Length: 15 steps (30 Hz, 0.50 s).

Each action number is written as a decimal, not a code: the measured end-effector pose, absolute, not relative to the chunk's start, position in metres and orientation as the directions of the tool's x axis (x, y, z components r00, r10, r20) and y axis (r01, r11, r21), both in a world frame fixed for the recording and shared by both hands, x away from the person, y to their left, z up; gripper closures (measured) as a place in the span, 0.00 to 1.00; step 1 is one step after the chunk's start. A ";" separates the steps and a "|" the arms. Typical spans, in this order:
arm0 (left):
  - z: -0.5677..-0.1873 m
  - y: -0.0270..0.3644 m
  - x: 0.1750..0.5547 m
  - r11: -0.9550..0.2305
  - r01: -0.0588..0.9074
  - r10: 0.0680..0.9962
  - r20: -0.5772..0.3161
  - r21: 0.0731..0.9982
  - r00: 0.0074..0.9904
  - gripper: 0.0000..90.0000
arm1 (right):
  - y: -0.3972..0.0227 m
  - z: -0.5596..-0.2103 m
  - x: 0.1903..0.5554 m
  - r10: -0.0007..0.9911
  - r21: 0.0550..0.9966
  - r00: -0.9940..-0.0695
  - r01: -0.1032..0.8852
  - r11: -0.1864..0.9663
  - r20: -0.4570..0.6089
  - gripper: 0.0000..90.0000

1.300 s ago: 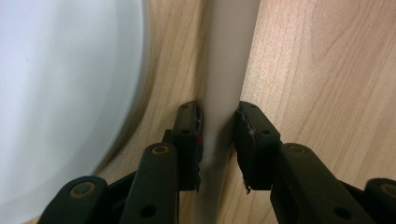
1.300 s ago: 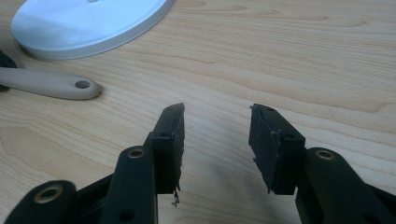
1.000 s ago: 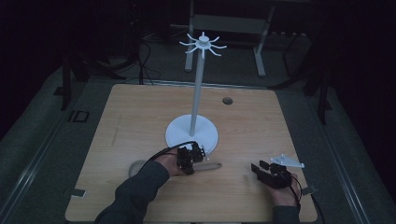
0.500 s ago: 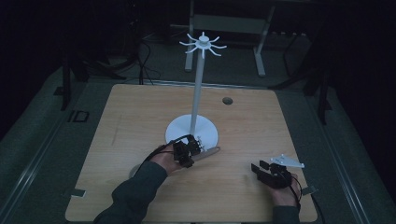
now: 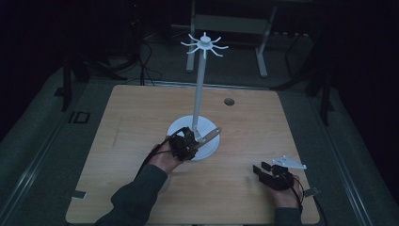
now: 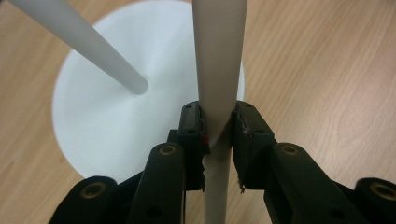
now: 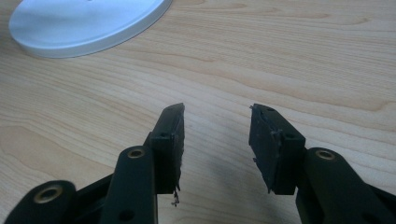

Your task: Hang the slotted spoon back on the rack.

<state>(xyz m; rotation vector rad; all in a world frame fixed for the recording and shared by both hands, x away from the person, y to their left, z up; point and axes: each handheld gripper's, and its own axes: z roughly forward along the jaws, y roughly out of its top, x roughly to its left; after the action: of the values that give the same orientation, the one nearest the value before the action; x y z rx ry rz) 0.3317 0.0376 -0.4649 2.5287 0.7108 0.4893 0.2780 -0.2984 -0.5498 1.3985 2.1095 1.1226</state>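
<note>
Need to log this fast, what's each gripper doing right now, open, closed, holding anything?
Left gripper: closed on the pale spoon handle, above the white stand base.
Right gripper: open, holding nothing, over the wooden table.

Left hand-held gripper gripping a pale utensil over white stand base, right hand-held gripper resting on table

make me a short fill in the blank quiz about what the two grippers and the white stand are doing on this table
1. The left gripper is shut on a pale ____.
2. The right gripper has its jaws ____ with nothing between them.
3. The white stand has a round base and a tall pole with curved ____ at its top.
4. Everything rests on a ____ table.

Missing words: stick; open; hooks; wooden
</note>
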 end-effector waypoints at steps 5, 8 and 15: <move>-0.459 0.038 0.331 -0.733 0.398 0.586 0.215 0.551 0.781 0.83 | -0.298 -0.550 0.278 0.891 0.781 -0.438 0.596 0.189 0.119 0.61; -0.455 0.039 0.331 -0.718 0.403 0.603 0.218 0.567 0.768 0.83 | -0.299 -0.550 0.278 0.892 0.780 -0.437 0.596 0.189 0.118 0.61; -0.448 0.041 0.329 -0.679 0.410 0.643 0.225 0.609 0.732 0.83 | -0.299 -0.550 0.278 0.893 0.781 -0.434 0.596 0.184 0.120 0.61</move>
<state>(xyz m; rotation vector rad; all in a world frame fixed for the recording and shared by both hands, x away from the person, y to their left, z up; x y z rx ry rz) 0.3291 0.0410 -0.4480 2.3994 0.7965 0.5825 0.2779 -0.2987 -0.5498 1.4041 2.1034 1.1242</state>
